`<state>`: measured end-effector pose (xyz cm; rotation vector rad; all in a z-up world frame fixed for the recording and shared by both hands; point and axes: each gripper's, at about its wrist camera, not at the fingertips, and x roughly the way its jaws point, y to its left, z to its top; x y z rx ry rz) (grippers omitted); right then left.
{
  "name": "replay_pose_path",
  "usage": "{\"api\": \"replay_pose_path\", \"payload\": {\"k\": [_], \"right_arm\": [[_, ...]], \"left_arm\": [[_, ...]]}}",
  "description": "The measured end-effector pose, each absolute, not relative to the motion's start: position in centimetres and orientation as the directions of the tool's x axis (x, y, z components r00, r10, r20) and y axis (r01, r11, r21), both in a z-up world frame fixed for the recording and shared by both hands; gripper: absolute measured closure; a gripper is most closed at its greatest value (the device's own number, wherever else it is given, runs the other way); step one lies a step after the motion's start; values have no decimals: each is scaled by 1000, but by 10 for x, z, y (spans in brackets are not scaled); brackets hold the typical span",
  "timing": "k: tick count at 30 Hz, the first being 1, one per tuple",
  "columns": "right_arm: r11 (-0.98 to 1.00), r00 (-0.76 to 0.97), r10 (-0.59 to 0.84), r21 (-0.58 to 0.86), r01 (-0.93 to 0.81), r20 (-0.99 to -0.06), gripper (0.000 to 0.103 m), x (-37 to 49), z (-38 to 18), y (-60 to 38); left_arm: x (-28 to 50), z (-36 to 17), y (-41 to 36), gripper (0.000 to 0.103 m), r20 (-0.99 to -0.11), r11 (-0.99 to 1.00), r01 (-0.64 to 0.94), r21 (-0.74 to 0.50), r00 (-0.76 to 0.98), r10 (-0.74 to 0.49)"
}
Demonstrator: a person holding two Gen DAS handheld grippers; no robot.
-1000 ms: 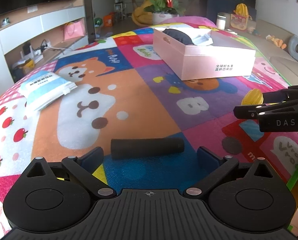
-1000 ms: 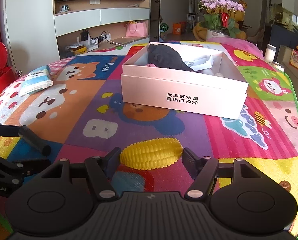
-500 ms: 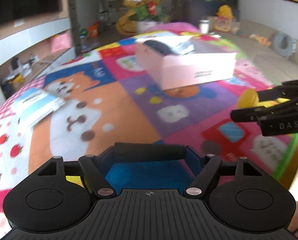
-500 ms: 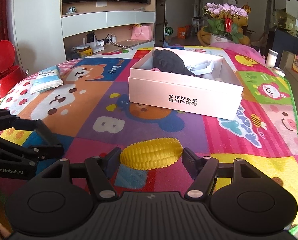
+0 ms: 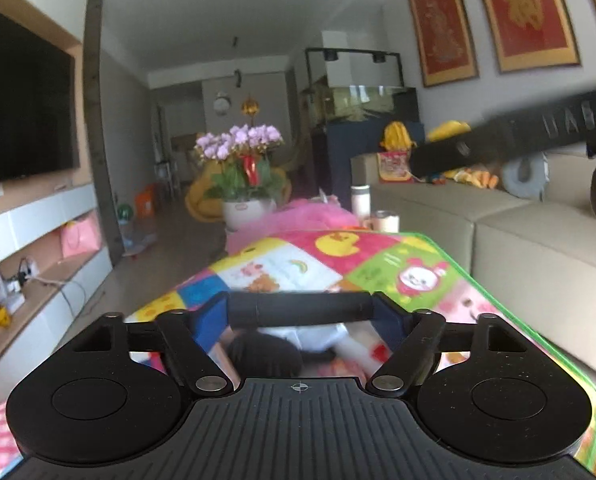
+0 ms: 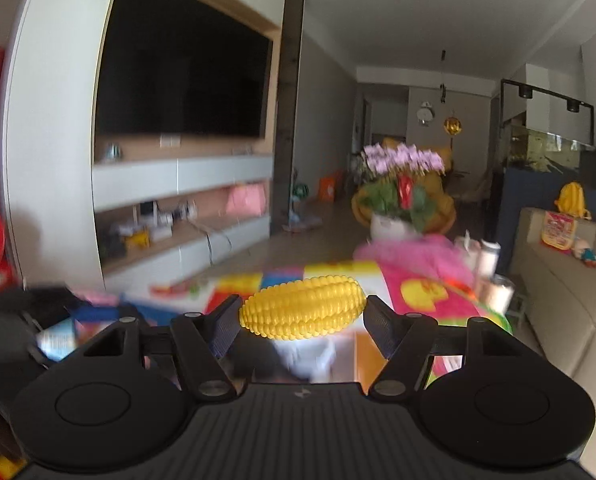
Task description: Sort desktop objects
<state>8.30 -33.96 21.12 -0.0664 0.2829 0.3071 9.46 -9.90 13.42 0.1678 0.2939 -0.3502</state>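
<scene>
carrying both finds off the tabletop at once – that is the change from a second ago, when the black foam roller (image 5: 302,307) lay loose on the play mat (image 5: 382,256) ahead of a spread left claw (image 5: 302,312) and the yellow toy corn (image 6: 303,317) sat low against the mat. now the roller spans the left claw, its ends against the two pads; the jaws are opening a little at this moment, yet it looks gripped. the right claw (image 6: 303,318) pinches the corn end to end, unchanged in width. both views have swung up from the mat to the room, with blurred white and dark shapes just under each load – probably the contents of the sorting box, though i cannot tell for sure. as a judgement, pickup is done and the drop remains. for room: the mat's green edge (image 5: 498,300) runs close on the right with the sofa (image 5: 538,240) beyond, and the right claw's arm (image 5: 518,136) crosses the left view high up – the two could crowd each other over one box.
</scene>
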Motion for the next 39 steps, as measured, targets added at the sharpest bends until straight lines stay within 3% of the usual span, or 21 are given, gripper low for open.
{"api": "replay_pose_path", "payload": {"k": [1,3,6,11,16,23,29,32,35,39], "right_arm": [[953,911,287,-11,-304,-296,35,99,215,-336],[958,904,274,6,-288,-328,19,130,215,-329],[965,901,258,44,-259,-348,19,147,201,-328],[970,893,241,69,-232,-381,3,129,159,-325],[966,852,235,15,-258,-467,2,97,102,-299],[945,766,277,20,-326,-580,0,57,45,-252],[937,772,251,-53,-345,-584,0,37,19,-225],[934,763,246,-63,-351,-598,0,33,12,-220],[938,772,249,-52,-342,-585,0,32,12,-223],[946,745,253,-5,-325,-617,0,39,9,-228]], "left_arm": [[110,132,-100,11,-339,932,350,98,892,-299],[121,125,-94,9,-380,942,329,68,881,-281],[106,106,-69,3,-413,947,314,65,872,-261],[68,61,-27,1,-521,962,260,81,834,-181],[49,35,14,1,-585,988,154,24,803,-111],[30,34,56,0,-539,999,-48,20,841,51],[47,41,90,0,-517,971,-238,26,828,217],[77,29,111,0,-580,948,-314,53,763,285],[97,18,133,0,-632,932,-362,17,719,290],[109,18,138,0,-630,934,-357,16,722,286]]}}
